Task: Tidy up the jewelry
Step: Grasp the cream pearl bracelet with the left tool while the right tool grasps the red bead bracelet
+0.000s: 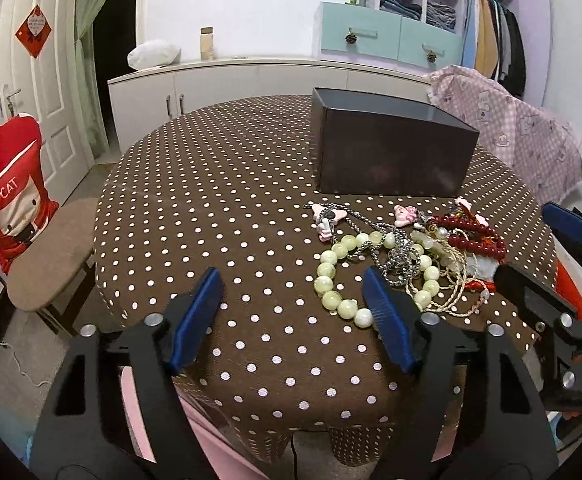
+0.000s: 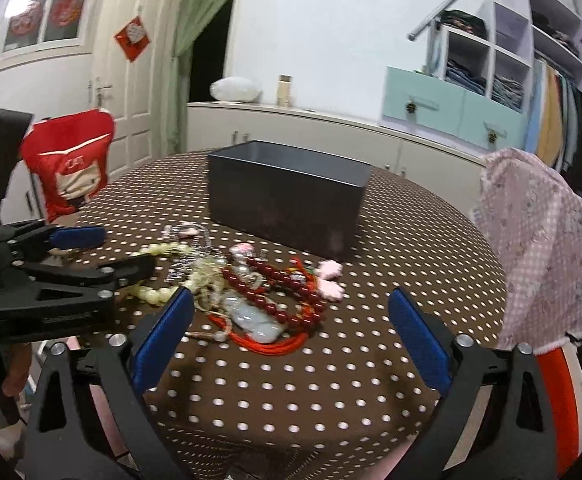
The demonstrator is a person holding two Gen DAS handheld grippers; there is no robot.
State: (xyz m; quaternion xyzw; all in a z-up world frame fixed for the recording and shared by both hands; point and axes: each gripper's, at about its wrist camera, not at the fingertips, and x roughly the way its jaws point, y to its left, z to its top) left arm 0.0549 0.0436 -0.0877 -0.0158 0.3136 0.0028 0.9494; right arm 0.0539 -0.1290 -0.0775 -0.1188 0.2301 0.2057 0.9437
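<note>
A tangled jewelry pile lies on the dotted tablecloth in front of an open black box. The pile holds a pale green bead bracelet, a silver chain, a dark red bead bracelet, pink charms and a pale jade pendant on red cord. My left gripper is open and empty, its right fingertip beside the green beads. My right gripper is open, hovering just short of the red beads and pendant.
A chair with a red cat cushion stands left of the round table. A pink patterned cloth drapes over a chair at the right. A long white cabinet runs behind. The table's near edge drops off below the grippers.
</note>
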